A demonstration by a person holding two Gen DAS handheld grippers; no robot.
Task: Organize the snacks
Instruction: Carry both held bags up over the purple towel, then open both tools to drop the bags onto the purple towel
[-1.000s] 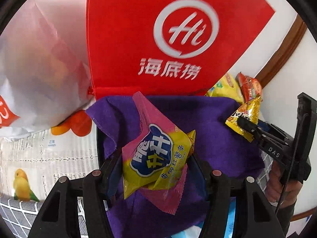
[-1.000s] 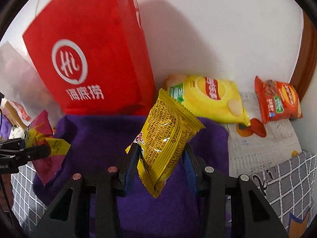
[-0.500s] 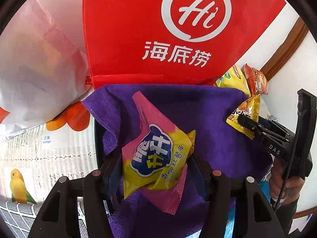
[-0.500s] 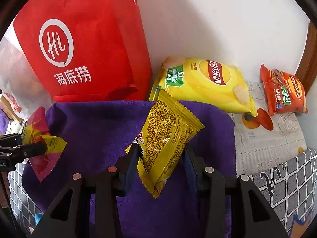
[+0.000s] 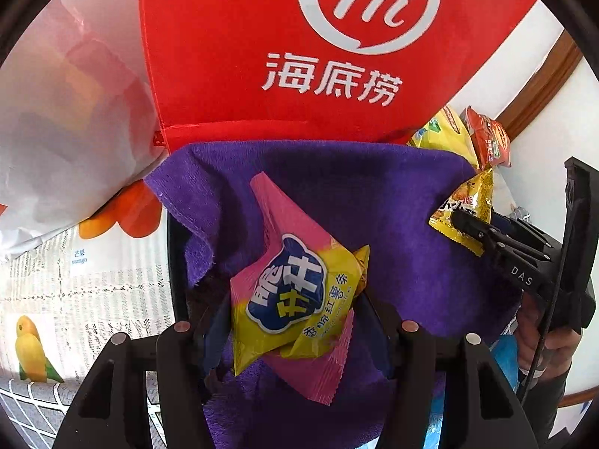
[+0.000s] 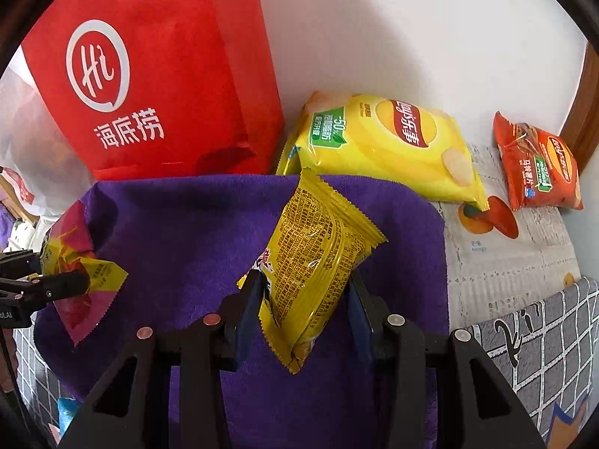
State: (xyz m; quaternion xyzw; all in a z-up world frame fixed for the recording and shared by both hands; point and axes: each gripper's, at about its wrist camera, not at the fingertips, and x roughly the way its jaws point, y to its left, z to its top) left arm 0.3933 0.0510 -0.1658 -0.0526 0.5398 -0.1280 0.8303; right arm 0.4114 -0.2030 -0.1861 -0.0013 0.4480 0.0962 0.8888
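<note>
My left gripper is shut on a pink and yellow snack packet and holds it above a purple towel. My right gripper is shut on a yellow snack packet above the same towel. Each gripper shows in the other's view: the right one at the right with its yellow packet, the left one at the left with its pink packet. A red bag with a white logo stands just behind the towel.
A big yellow chip bag and a small orange chip bag lie on the fruit-print cloth by the white wall. A white plastic bag stands left of the red bag. A grey checked cloth lies front right.
Both grippers have moved forward and lower toward the towel and the red bag, each still holding its packet. The red bag and chip bags now look larger and nearer.
</note>
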